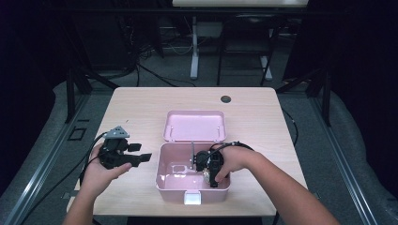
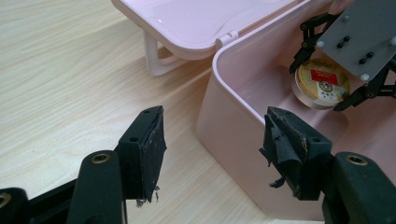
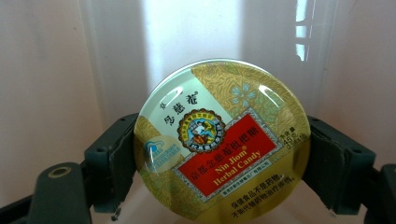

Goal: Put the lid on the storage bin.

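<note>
- Holding the round candy tin between the pads of our right gripper, we have it low inside the pink box; the right gripper view shows both jaws pressed on the tin's rim, left and right, with the printed lid facing the camera and the pale box wall behind it.
- From the left gripper view the candy tin sits near the box floor, toward the far side of the pink box; we cannot tell whether it already rests on the floor or hangs just above it.
- Our left gripper waits over the bare table just beside the box's left wall, its jaws spread wide with nothing between them.
- We judge the job of putting the tin into the box as nearly done: the tin is carried in and lowered. Left to do, as we read it, is letting go, lifting the right gripper out, and perhaps swinging down the lid, which lies open behind the box.
- Count: one candy tin, one pink box with one hinged lid, two grippers, one table. One white latch tab sits on the box's near wall, and one dark round cap near the table's far edge.
</note>
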Available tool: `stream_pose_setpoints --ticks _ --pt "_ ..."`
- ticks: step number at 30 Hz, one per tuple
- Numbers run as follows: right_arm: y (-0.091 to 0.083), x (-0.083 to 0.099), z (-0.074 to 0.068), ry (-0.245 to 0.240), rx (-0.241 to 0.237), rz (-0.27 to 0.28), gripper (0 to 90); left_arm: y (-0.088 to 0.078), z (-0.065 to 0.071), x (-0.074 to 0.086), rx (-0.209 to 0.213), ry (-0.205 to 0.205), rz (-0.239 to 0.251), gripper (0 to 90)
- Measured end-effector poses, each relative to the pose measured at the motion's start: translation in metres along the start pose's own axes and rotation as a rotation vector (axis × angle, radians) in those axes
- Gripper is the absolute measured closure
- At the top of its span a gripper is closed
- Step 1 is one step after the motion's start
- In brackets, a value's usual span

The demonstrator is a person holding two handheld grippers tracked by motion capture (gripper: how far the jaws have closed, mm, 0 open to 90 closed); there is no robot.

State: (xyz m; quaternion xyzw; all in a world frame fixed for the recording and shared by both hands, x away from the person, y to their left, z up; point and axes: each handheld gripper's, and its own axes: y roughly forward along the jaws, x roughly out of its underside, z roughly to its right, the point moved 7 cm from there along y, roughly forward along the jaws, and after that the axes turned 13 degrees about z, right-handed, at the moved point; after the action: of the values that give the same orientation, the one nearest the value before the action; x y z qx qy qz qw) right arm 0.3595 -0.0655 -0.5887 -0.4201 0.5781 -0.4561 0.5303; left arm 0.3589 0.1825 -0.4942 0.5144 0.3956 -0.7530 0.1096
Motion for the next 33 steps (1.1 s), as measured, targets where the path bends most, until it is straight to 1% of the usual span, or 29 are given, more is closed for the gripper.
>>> stream_pose_setpoints --ticks 10,15,19,25,28,33 --pt "0.0005 0.0 0.0003 0.002 -0.008 -0.002 19.3 -0.0006 -0.0006 0.0001 0.0 0.003 -0.002 38.3" --pt "0.0007 -0.0001 0.0004 0.01 -0.01 -0.003 19.3 -0.0015 -0.0007 -0.0003 0.0 0.002 -0.004 38.3" --pt "0.0008 0.0001 0.0004 0.004 -0.017 -0.006 19.2 -0.0009 -0.0014 -0.0001 -0.005 0.001 0.001 38.3" --pt "0.0008 0.0001 0.0001 0.005 -0.024 -0.01 19.2 -0.0015 -0.0006 -0.0005 0.001 0.001 -0.003 38.4" --pt "0.001 0.0 0.0005 0.01 -0.016 -0.016 16.7 -0.0018 -0.001 -0.0008 -0.002 0.003 0.001 38.4" --pt "-0.0029 -0.0012 0.0007 0.017 -0.015 0.004 15.4 -0.0019 -0.0005 -0.001 -0.002 0.004 0.001 38.3"
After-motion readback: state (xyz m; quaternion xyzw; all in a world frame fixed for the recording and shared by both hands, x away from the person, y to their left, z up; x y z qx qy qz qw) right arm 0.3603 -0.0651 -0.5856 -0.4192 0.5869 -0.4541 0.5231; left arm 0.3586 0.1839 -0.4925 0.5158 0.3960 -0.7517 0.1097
